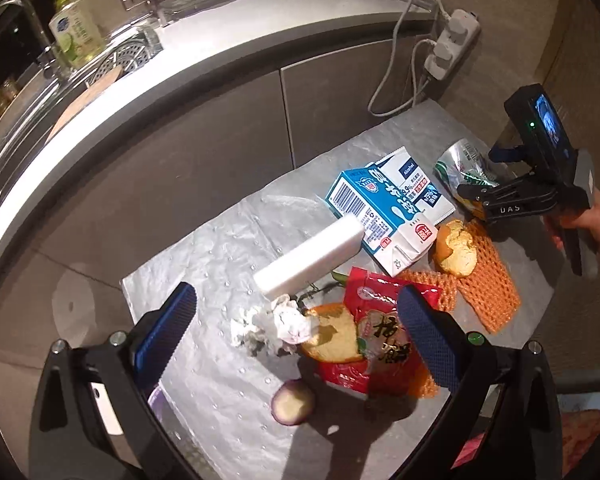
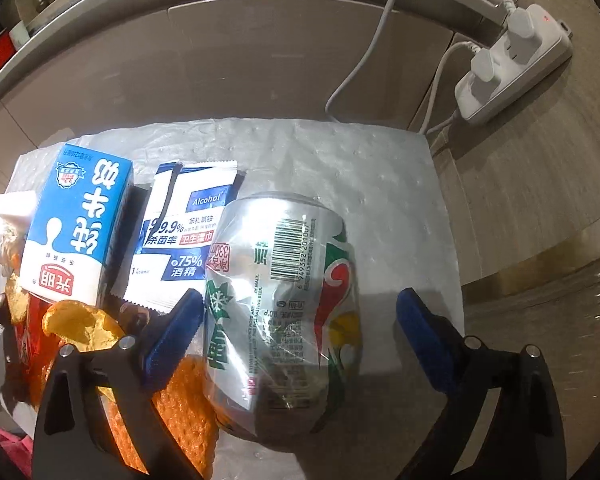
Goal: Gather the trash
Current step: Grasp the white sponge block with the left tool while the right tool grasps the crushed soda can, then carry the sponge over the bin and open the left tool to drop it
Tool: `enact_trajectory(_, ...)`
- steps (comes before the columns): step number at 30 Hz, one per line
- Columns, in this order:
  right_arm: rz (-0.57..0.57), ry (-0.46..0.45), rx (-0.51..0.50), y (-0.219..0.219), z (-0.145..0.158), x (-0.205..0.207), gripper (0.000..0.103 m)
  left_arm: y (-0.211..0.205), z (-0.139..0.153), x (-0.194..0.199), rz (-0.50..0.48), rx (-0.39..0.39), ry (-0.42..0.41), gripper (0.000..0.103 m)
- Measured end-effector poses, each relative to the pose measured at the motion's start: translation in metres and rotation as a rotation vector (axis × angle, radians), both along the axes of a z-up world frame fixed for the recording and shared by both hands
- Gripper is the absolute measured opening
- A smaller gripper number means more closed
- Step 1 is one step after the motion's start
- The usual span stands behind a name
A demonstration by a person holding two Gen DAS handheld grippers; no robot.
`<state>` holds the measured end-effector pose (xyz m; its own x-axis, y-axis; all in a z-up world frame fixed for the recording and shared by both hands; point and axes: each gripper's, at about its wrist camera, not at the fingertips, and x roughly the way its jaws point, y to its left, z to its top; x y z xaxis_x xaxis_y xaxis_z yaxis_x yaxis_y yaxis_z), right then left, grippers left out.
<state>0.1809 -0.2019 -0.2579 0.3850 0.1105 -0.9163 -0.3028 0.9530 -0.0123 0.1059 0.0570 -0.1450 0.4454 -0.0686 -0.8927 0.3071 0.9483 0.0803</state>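
Note:
Trash lies on a silvery plastic sheet (image 1: 220, 264). My left gripper (image 1: 296, 330) hangs open over a crumpled tissue (image 1: 280, 320), an orange peel (image 1: 332, 336) and a red snack wrapper (image 1: 384, 344), touching none of them. Beyond them are a white block (image 1: 308, 260), a blue milk carton (image 1: 380, 216) and an alcohol wipe packet (image 1: 416, 184). A purple onion slice (image 1: 292, 402) lies nearer. My right gripper (image 2: 300, 320) is open around a crushed silver can (image 2: 284, 304): its left pad is close to the can and a gap shows on the right. In the left wrist view the right gripper (image 1: 480, 174) sits over the can (image 1: 460, 164).
Orange foam netting (image 1: 486, 284) and another peel (image 1: 456, 248) lie right of the carton. A power strip (image 2: 512, 68) with cables sits by the grey cabinet doors (image 1: 340, 104). Above are the counter edge (image 1: 180, 80), a sink and a soap bottle (image 1: 74, 30). A hand (image 1: 588, 220) holds the right gripper.

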Motion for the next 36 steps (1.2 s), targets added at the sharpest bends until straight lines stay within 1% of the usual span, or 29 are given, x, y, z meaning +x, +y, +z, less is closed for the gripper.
enact_trajectory(1,0.004,0.022,0.011,-0.001,-0.003,0.001,0.081,0.001,-0.003,0.007,-0.023,0.001,0.007,0.097)
enact_trajectory(3,0.0,0.049,0.041,-0.002,-0.006,0.003,0.072,0.003,-0.011,0.021,-0.07,-0.004,0.018,0.097)
enact_trajectory(5,-0.013,0.052,0.054,-0.004,-0.006,0.001,0.072,0.002,-0.02,0.033,-0.123,0.007,0.035,0.097)
enact_trajectory(7,-0.02,0.061,0.06,-0.006,-0.005,0.002,0.072,0.0,-0.032,0.044,-0.185,0.014,0.071,0.097)
enact_trajectory(10,-0.048,0.07,0.065,-0.01,-0.002,-0.001,0.072,-0.006,-0.046,0.054,-0.299,0.018,0.116,0.097)
enact_trajectory(14,-0.09,0.056,0.087,-0.013,0.014,-0.008,0.072,-0.011,-0.065,0.063,-0.404,0.032,0.158,0.096)
enact_trajectory(16,-0.103,0.044,0.094,-0.015,0.022,-0.012,0.072,-0.012,-0.074,0.068,-0.442,0.026,0.185,0.087)
enact_trajectory(18,-0.12,0.03,0.102,-0.016,0.032,-0.021,0.072,-0.013,-0.084,0.073,-0.466,0.033,0.211,0.057)
enact_trajectory(19,-0.125,0.025,0.106,-0.014,0.037,-0.024,0.072,-0.014,-0.089,0.075,-0.474,0.043,0.226,0.051)
enact_trajectory(20,-0.13,0.021,0.108,-0.013,0.04,-0.027,0.072,-0.015,-0.093,0.077,-0.482,0.051,0.236,0.044)
enact_trajectory(21,-0.137,0.016,0.11,-0.012,0.044,-0.031,0.072,-0.016,-0.095,0.077,-0.493,0.046,0.236,0.039)
enact_trajectory(22,-0.143,0.012,0.112,-0.012,0.046,-0.035,0.072,-0.017,-0.094,0.075,-0.506,0.045,0.23,0.038)
enact_trajectory(23,-0.151,0.006,0.12,-0.011,0.049,-0.039,0.072,-0.013,-0.097,0.075,-0.52,0.047,0.225,0.034)
enact_trajectory(24,-0.157,0.002,0.127,-0.009,0.051,-0.042,0.072,-0.014,-0.095,0.071,-0.533,0.053,0.219,0.027)
enact_trajectory(25,-0.162,-0.003,0.134,-0.009,0.053,-0.045,0.072,-0.015,-0.093,0.069,-0.536,0.059,0.209,0.023)
enact_trajectory(27,-0.165,-0.016,0.147,-0.01,0.058,-0.051,0.072,-0.012,-0.085,0.064,-0.521,0.036,0.195,0.023)
enact_trajectory(30,-0.158,-0.031,0.158,-0.003,0.066,-0.059,0.072,-0.005,-0.065,0.055,-0.476,-0.034,0.171,0.023)
enact_trajectory(34,-0.13,-0.065,0.178,0.004,0.086,-0.073,0.072,0.014,-0.023,0.033,-0.394,-0.108,0.1,0.023)
enact_trajectory(36,-0.095,-0.089,0.201,0.012,0.1,-0.079,0.072,0.028,0.002,0.017,-0.326,-0.148,0.055,0.023)
